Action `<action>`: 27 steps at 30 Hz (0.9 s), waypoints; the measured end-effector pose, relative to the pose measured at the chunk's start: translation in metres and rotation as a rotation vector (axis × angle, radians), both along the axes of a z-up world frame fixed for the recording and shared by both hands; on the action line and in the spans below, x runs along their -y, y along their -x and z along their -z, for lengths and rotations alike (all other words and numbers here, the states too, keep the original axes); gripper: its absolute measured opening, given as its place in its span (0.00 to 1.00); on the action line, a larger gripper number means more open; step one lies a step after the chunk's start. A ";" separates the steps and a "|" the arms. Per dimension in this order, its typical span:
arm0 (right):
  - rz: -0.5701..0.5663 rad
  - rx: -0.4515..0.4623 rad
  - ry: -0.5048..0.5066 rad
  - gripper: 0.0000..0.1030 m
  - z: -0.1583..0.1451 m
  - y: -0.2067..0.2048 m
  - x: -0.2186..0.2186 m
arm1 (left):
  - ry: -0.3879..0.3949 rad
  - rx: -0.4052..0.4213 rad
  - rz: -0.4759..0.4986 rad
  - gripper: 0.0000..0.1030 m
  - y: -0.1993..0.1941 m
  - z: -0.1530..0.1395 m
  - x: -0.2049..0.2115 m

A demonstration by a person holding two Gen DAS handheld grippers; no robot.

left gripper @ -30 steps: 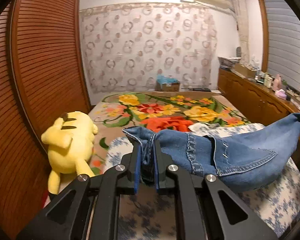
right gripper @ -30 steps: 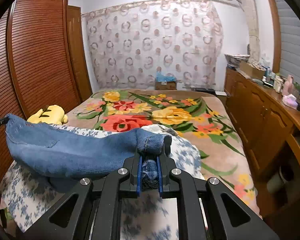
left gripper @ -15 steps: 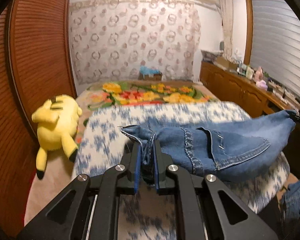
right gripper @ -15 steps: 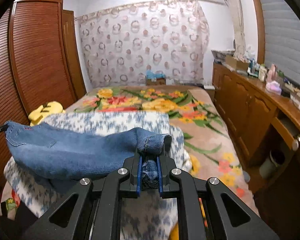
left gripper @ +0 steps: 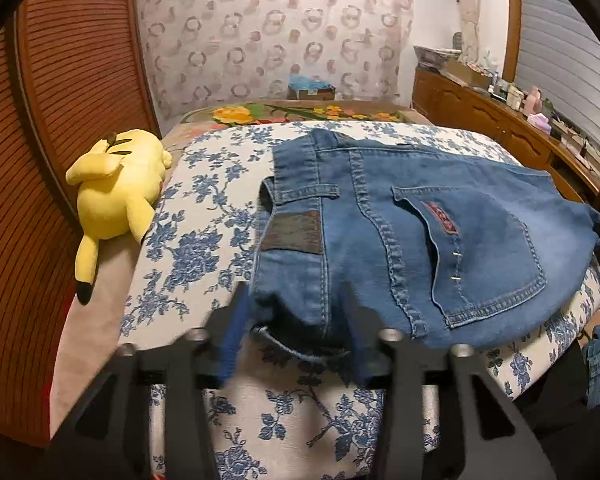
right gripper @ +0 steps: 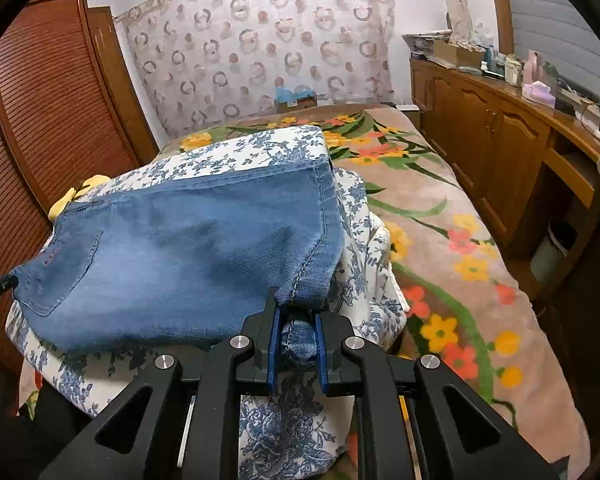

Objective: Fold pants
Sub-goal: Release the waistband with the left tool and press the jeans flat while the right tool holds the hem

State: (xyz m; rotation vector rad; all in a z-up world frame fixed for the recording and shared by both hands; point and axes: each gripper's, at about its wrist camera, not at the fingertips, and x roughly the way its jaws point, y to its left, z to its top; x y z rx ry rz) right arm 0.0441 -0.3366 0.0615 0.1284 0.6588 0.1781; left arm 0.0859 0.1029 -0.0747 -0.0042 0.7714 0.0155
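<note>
Blue jeans (left gripper: 440, 248) lie folded across a blue-flowered quilt (left gripper: 188, 248), back pocket and leather waist patch facing up. My left gripper (left gripper: 296, 300) is at the near waist corner; its jaws are opening, the denim lies loose between them and the pads no longer press on it. In the right wrist view the jeans (right gripper: 180, 256) spread to the left, and my right gripper (right gripper: 296, 306) is shut on a bunched fold of denim at their near right corner.
A yellow plush toy (left gripper: 116, 192) lies left of the quilt against brown louvred doors (left gripper: 60, 120). A flowered blanket (right gripper: 440, 240) covers the bed to the right. A wooden cabinet (right gripper: 500, 140) with clutter on top runs along the right wall.
Both grippers came down and forward, and the jeans went from hanging stretched between them to lying on the quilt. The left jaws opened off the waistband. The right stayed shut.
</note>
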 end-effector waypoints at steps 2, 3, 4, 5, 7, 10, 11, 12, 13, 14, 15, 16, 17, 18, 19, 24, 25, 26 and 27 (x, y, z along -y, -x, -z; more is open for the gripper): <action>0.006 -0.001 0.002 0.14 -0.001 0.003 0.005 | 0.004 0.002 0.002 0.52 0.000 -0.001 -0.003; 0.009 0.000 0.006 0.16 -0.002 0.008 0.011 | 0.002 0.001 0.002 0.53 -0.001 -0.001 -0.002; 0.014 0.000 0.005 0.16 -0.003 0.007 0.010 | 0.001 0.004 0.004 0.53 -0.002 -0.003 0.000; 0.018 -0.001 0.001 0.16 -0.004 0.006 0.010 | 0.003 0.008 0.007 0.55 -0.003 -0.003 0.000; 0.022 0.000 -0.003 0.17 0.002 0.017 0.018 | 0.008 0.019 0.024 0.56 -0.005 -0.006 0.007; 0.023 0.002 0.000 0.18 0.001 0.015 0.016 | 0.019 0.039 0.053 0.56 -0.009 -0.010 0.020; 0.024 0.002 0.000 0.18 0.001 0.015 0.016 | 0.022 0.043 0.061 0.56 -0.010 -0.010 0.023; 0.024 0.002 0.001 0.18 0.001 0.014 0.016 | 0.026 0.047 0.069 0.56 -0.011 -0.011 0.027; 0.026 0.003 0.003 0.18 -0.001 0.014 0.016 | 0.029 0.050 0.077 0.56 -0.013 -0.011 0.032; 0.026 0.006 0.002 0.19 0.000 0.014 0.017 | 0.032 0.050 0.089 0.56 -0.015 -0.011 0.037; 0.025 0.010 -0.001 0.19 0.001 0.015 0.017 | 0.034 0.050 0.097 0.56 -0.017 -0.010 0.041; 0.024 0.013 -0.004 0.19 0.000 0.015 0.017 | 0.034 0.049 0.106 0.56 -0.019 -0.010 0.046; 0.025 0.016 -0.005 0.19 -0.001 0.015 0.017 | 0.033 0.048 0.116 0.56 -0.021 -0.009 0.051; 0.025 0.018 -0.008 0.19 -0.001 0.016 0.018 | 0.031 0.048 0.124 0.56 -0.023 -0.009 0.055; 0.026 0.018 -0.009 0.19 0.000 0.015 0.019 | 0.027 0.052 0.131 0.56 -0.025 -0.010 0.060; 0.034 0.016 -0.018 0.20 0.005 0.011 0.023 | 0.026 0.059 0.151 0.56 -0.029 -0.011 0.074; 0.036 0.016 -0.018 0.20 0.004 0.012 0.022 | 0.028 0.059 0.157 0.56 -0.030 -0.011 0.077; 0.039 0.016 -0.019 0.21 0.005 0.012 0.023 | 0.028 0.059 0.160 0.56 -0.031 -0.010 0.079; 0.041 0.016 -0.019 0.22 0.004 0.012 0.024 | 0.028 0.057 0.164 0.56 -0.032 -0.010 0.081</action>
